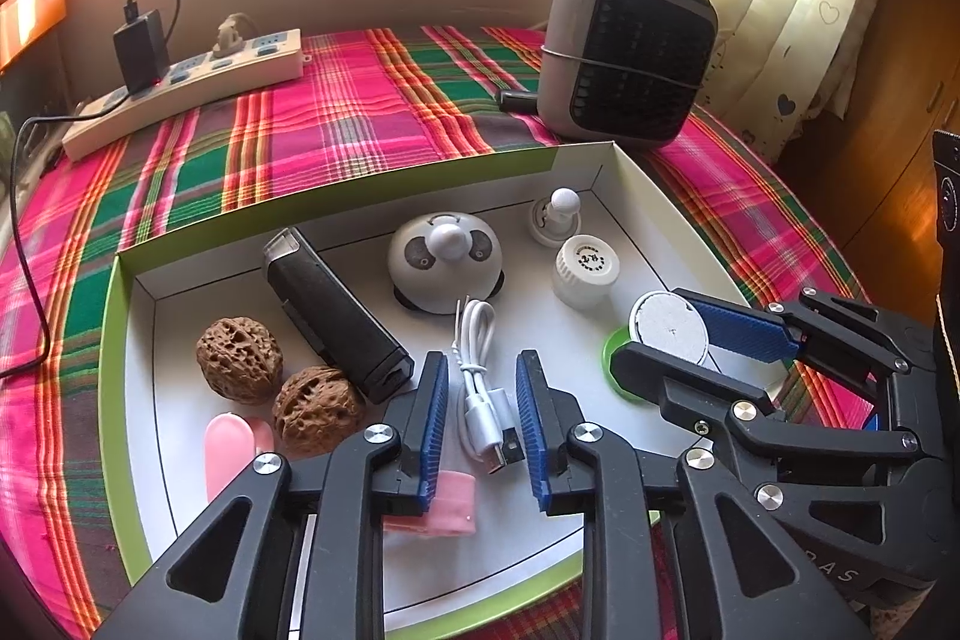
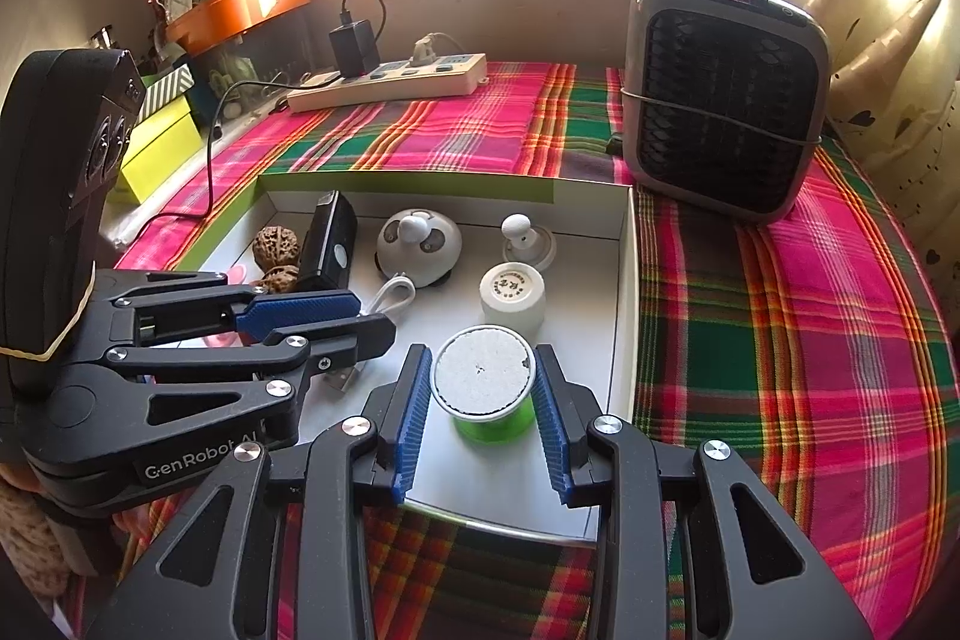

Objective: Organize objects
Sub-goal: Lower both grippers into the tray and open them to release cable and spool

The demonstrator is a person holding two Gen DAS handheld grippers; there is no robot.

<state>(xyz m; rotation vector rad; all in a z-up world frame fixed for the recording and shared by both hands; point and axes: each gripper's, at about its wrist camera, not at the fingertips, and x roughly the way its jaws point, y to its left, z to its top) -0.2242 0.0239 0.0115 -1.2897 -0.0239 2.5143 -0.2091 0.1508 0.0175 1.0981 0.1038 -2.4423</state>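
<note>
Straddling white cable [image 1: 480,388], left hand-held gripper [image 1: 482,424] slightly open, untouching.

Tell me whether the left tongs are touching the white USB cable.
Apart. The left wrist view shows the USB cable lying between the left tongs' blue pads, with bare tray floor visible on both sides.
</note>
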